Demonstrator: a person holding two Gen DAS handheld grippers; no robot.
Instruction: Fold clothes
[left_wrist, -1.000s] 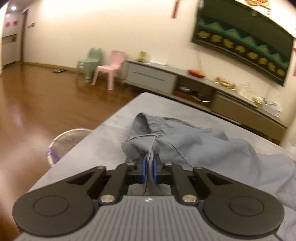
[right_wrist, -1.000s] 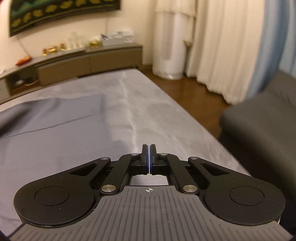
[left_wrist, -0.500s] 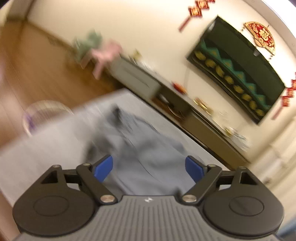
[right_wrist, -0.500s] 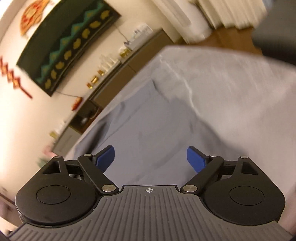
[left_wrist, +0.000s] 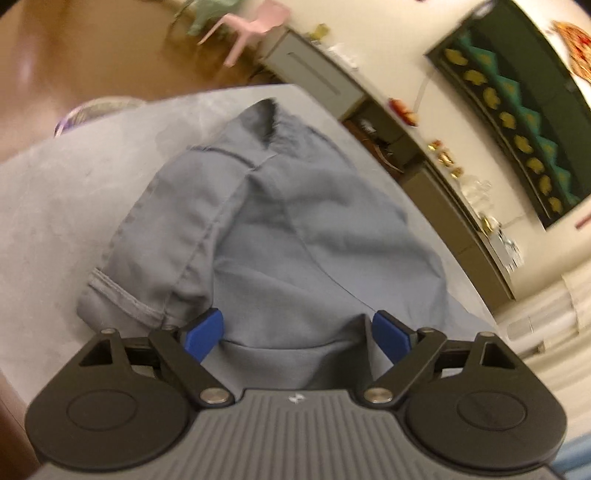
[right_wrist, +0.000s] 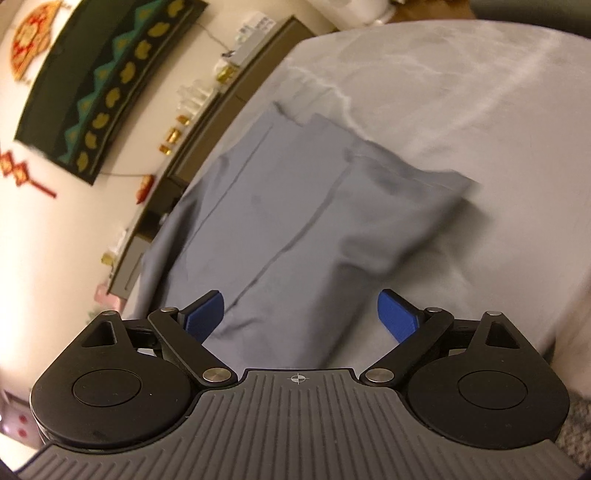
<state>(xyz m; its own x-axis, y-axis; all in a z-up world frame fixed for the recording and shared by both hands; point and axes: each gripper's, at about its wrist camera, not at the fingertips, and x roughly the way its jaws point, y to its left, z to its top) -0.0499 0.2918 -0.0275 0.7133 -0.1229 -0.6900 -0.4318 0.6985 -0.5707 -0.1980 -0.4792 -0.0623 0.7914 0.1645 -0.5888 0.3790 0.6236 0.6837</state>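
Grey cloth covers the desk, and behind it a low cabinet runs along a pale wall under a dark hanging with gold and teal shapes. From the left wrist view, grey trousers lie on the desk, their waistband end reaching toward the far left corner and a hemmed fold lying near the left edge. The left gripper hovers over the near part of the trousers with its jaws spread wide, one blue pad at each side and nothing between them. A second ago those jaws were pinched on a bunch of this fabric; half a second ago they had already let go and spread. A pink chair and a green one stand on the wooden floor beyond the desk, and a clear basket shows past the left edge.

From the right wrist view, the leg end of the trousers lies flat on the desk, two layers stacked, the hems pointing toward the far edge. The right gripper is above the near part of the fabric, jaws wide apart and empty. A second ago they were pressed together over the desk; half a second ago they were already spread. The same hanging and cabinet show at the left, much tilted.
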